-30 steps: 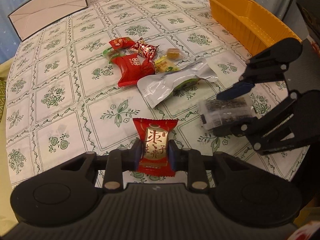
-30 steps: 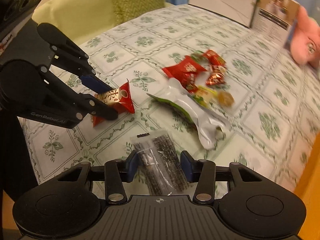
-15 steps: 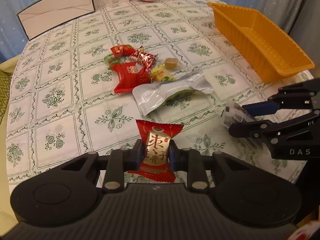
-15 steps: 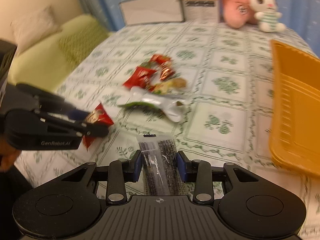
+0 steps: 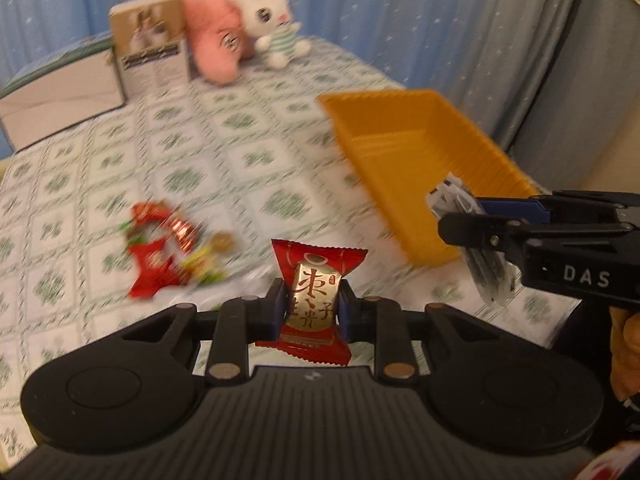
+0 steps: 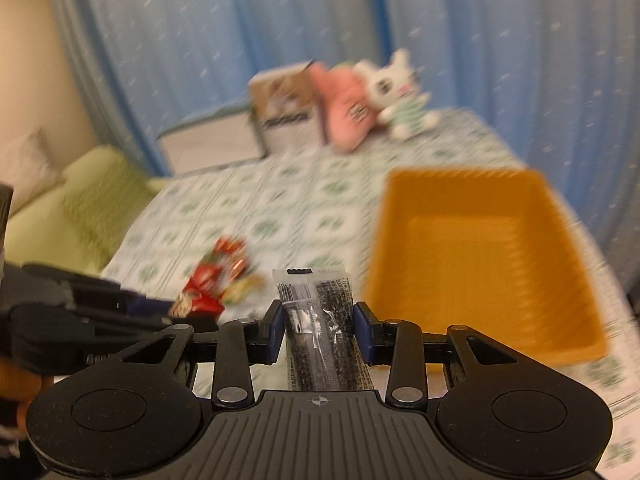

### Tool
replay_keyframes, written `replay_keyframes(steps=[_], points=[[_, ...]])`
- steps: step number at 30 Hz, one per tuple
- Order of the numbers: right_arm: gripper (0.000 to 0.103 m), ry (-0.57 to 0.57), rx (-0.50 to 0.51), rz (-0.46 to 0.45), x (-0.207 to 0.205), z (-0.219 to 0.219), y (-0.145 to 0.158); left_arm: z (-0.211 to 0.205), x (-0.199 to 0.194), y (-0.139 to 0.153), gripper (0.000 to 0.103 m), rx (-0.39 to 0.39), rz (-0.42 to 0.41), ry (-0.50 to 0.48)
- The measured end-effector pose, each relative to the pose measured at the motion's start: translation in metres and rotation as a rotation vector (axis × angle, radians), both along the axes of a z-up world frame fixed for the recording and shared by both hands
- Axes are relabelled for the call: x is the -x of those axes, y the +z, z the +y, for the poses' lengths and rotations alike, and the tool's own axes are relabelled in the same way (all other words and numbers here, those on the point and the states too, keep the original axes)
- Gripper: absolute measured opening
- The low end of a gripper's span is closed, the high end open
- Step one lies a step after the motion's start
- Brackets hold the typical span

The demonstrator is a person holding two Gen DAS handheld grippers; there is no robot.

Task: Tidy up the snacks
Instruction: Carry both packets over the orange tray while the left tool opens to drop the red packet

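Both grippers have lifted off the table toward the orange plastic basket [image 6: 472, 264], now centre right. The left gripper [image 5: 311, 307] is clamped on a red-and-gold wrapped candy [image 5: 314, 300], the right gripper [image 6: 318, 326] on a clear packet of black seaweed strips [image 6: 320, 332]. Best to carry both over the rim before letting go.

Smeared table, half-hidden packets

The snack pile [image 5: 168, 252] is a blur (wrappers unreadable); the red candy [image 6: 182, 306] hides behind the left gripper [image 6: 176, 312].

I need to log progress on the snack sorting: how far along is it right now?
Done: nothing yet, the orange basket looks empty. In hand: the left gripper grips a red candy packet; the right gripper grips a clear packet of dark sticks, both lifted near the basket. Left: a blurred pile of wrapped snacks on the tablecloth.
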State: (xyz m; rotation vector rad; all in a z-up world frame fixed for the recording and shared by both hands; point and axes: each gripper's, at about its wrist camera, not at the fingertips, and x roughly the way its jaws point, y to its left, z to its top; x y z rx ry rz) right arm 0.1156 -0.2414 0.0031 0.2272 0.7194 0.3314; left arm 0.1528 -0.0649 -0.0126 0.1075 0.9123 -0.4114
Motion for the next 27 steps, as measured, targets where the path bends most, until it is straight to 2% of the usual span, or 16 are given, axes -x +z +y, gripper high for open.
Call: replay_keyframes(steps=[5, 11, 27], points=[[0.037, -0.108, 0.021, -0.012, -0.016, -0.049, 0.012, -0.048, -0.018, 0.016, 0.023, 0.049, -0.018, -0.047], [0.037, -0.183, 0.032, 0.041, -0.04, -0.087, 0.001, -0.089, -0.038, 0.015, 0.023, 0.09, 0.0, -0.045], [0.037, -0.268, 0.011, 0.112, -0.06, -0.125, -0.026, -0.127, -0.066, -0.012, 0.024, 0.109, 0.057, -0.048]])
